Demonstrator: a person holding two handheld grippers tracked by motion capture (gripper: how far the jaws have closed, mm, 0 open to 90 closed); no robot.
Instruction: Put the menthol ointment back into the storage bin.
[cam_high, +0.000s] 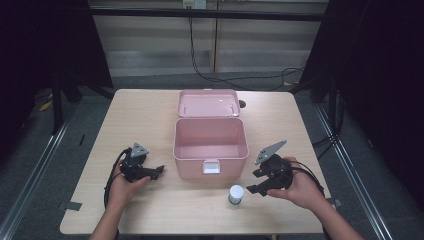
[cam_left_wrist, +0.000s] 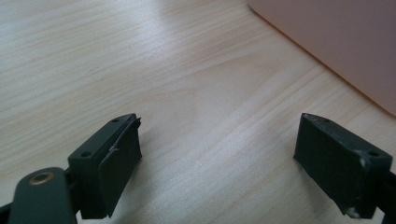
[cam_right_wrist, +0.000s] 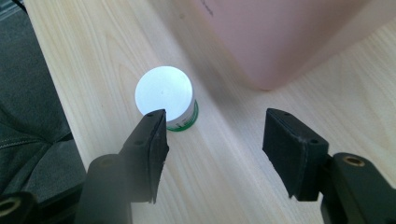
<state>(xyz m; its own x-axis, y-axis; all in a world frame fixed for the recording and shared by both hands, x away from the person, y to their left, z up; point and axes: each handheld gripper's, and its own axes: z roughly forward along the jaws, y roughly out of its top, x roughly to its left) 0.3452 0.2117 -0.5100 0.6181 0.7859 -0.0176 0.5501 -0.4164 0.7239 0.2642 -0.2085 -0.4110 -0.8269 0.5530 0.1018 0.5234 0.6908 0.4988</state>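
Observation:
A pink box (cam_high: 210, 144) stands open in the middle of the wooden table (cam_high: 145, 112), its lid (cam_high: 208, 103) leaning back and its inside bare. A small white-capped bottle (cam_high: 236, 194) stands upright in front of the box, toward the right. My right gripper (cam_high: 254, 182) hovers just right of the bottle, open, its jaws wide apart. In the right gripper view the bottle (cam_right_wrist: 166, 97) sits just beyond the left fingertip (cam_right_wrist: 152, 135), untouched. My left gripper (cam_high: 159, 171) rests open to the left of the box, with bare wood between its jaws (cam_left_wrist: 217, 140) and the box wall (cam_left_wrist: 336, 42) ahead.
Black cables (cam_high: 235, 77) run across the floor behind the table. A dark small object (cam_high: 242, 104) lies by the lid's right corner. The table's front edge (cam_high: 200, 231) is close behind both hands. Dark curtains hang at both sides.

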